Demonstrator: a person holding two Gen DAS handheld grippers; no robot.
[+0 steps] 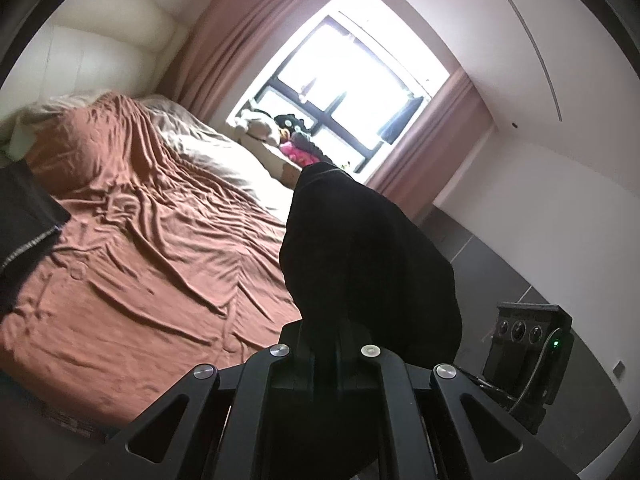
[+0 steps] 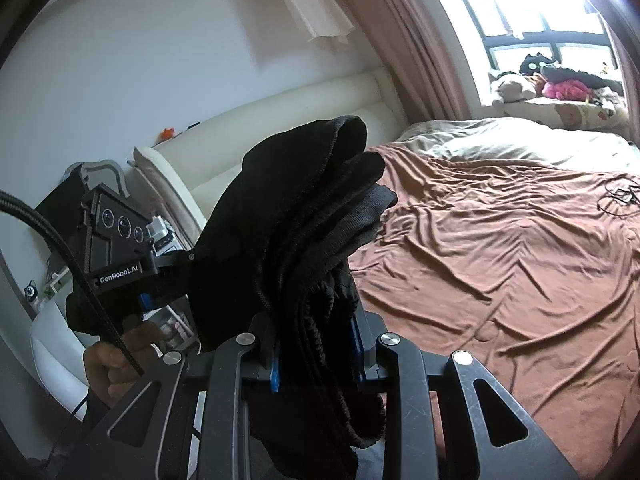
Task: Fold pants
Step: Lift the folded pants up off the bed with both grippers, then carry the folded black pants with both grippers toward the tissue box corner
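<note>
Black pants are held up in the air beside a bed with a rust-brown sheet. My left gripper is shut on a bunch of the black cloth, which hides its fingertips. My right gripper is shut on another thick bunch of the pants, with ribbed hems sticking up between its blue-padded fingers. The left gripper shows in the right wrist view at the left, with the cloth stretched between the two. The right gripper shows in the left wrist view at the lower right.
The bed is wrinkled, with a beige cover toward the window. A dark folded garment lies at the bed's left edge. Soft toys sit on the windowsill. A cream headboard and a cluttered nightstand are at the left. Grey floor tiles are at the right.
</note>
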